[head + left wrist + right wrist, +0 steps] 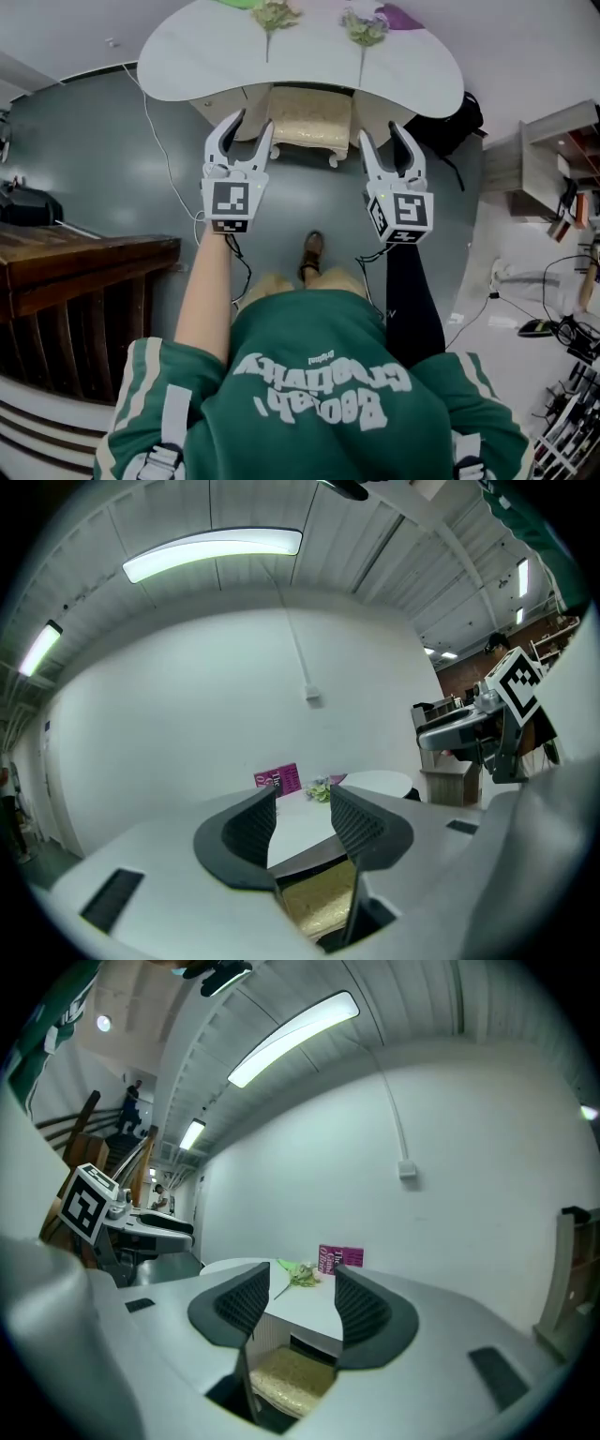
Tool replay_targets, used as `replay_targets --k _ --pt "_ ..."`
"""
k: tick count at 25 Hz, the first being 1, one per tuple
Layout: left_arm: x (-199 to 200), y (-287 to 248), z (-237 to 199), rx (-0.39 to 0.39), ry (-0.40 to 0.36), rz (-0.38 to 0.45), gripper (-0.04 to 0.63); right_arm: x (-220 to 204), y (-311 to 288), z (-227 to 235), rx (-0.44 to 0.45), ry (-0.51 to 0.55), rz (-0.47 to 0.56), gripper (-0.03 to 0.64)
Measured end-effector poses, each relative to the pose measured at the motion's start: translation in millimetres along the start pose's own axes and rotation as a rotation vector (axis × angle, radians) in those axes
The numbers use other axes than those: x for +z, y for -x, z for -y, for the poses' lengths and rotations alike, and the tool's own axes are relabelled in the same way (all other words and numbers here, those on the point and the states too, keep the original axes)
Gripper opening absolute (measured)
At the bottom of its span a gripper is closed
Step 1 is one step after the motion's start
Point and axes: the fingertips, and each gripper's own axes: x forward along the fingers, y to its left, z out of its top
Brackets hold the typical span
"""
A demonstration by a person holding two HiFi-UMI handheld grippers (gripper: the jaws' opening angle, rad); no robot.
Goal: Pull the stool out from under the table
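The stool (pixel 309 117), with a gold-beige cushion and pale legs, stands tucked under the white table (pixel 197 66), its front edge showing. My left gripper (pixel 253 122) hovers open just left of the stool's front, apart from it. At the stool's right front my right gripper (pixel 382 133) also hangs open. In the left gripper view the gripper (pixel 303 803) has nothing between its jaws, with the stool cushion (pixel 319 902) below and the table (pixel 300 832) beyond. The right gripper view shows the same: empty gripper (pixel 300 1279), stool (pixel 291 1377), table (pixel 300 1321).
Flower stems (pixel 272 14) and a pink book (pixel 278 778) lie on the table. A dark wooden counter (pixel 84 262) stands at the left, a white shelf unit (pixel 553 159) at the right. A black bag (pixel 455 117) sits by the table. Cables (pixel 159 141) cross the grey floor.
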Motion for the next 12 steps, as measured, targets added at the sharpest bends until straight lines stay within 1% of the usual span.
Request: replay_targets --k 7,12 --pt "-18 -38 -16 0.026 -0.003 -0.033 0.198 -13 -43 16 0.019 0.009 -0.009 0.229" --pt "-29 -48 -19 0.016 -0.008 -0.047 0.198 -25 -53 16 0.022 0.002 -0.028 0.23"
